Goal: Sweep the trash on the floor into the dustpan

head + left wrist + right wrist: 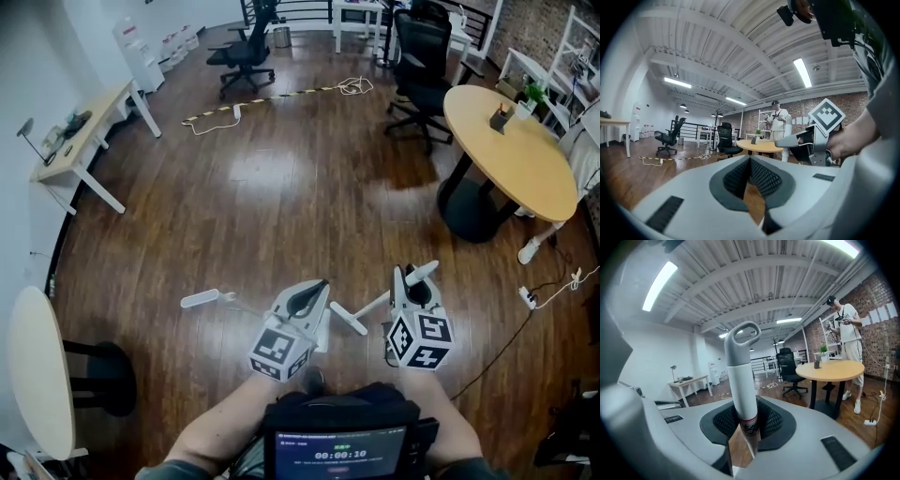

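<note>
A dark, glossy plank floor (300,187) carries everything, with pale patches of light reflected near its middle. At the right a round wooden worktop (511,155) stands on a black pedestal base (473,214). A person's white shoe (530,250) rests just beside that base. Two black office chairs (246,52) stand on their castors at the far side. Between them a yellow-and-black striped strip (272,97) lies flat and ends near a coil of white cable (354,86). A long pale desk (84,131) stands at the left. A white power strip (527,297) lies at the right edge.
</note>
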The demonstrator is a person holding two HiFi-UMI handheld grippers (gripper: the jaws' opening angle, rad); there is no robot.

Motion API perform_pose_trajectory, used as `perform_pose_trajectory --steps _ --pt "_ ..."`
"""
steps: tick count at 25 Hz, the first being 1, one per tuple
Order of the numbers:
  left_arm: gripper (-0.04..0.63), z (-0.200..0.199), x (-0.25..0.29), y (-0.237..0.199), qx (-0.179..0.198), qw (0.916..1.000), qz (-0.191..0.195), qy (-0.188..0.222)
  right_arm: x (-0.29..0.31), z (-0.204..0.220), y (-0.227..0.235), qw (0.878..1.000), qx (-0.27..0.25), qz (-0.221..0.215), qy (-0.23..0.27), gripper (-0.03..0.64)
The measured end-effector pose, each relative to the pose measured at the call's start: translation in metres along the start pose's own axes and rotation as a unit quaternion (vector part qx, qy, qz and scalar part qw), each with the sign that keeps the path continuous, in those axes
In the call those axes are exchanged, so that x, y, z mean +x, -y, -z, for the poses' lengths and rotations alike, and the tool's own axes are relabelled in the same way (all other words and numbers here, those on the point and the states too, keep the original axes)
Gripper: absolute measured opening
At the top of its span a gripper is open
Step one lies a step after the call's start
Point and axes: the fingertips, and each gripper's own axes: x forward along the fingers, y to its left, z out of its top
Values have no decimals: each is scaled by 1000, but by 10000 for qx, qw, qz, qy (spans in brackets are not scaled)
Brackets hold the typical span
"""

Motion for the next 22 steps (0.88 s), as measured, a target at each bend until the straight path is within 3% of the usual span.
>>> perform_pose_trajectory --steps 6,12,22 --pt "23 -2 53 82 64 10000 70 -25 -51 -31 89 9988 -347 -200 280 103" --pt "23 -54 71 128 -23 9997 262 8 -105 -93 130 9974 -477 -291 448 100" --pt "23 -91 116 221 8 9975 673 204 -185 -139 203 9923 -754 -649 738 97"
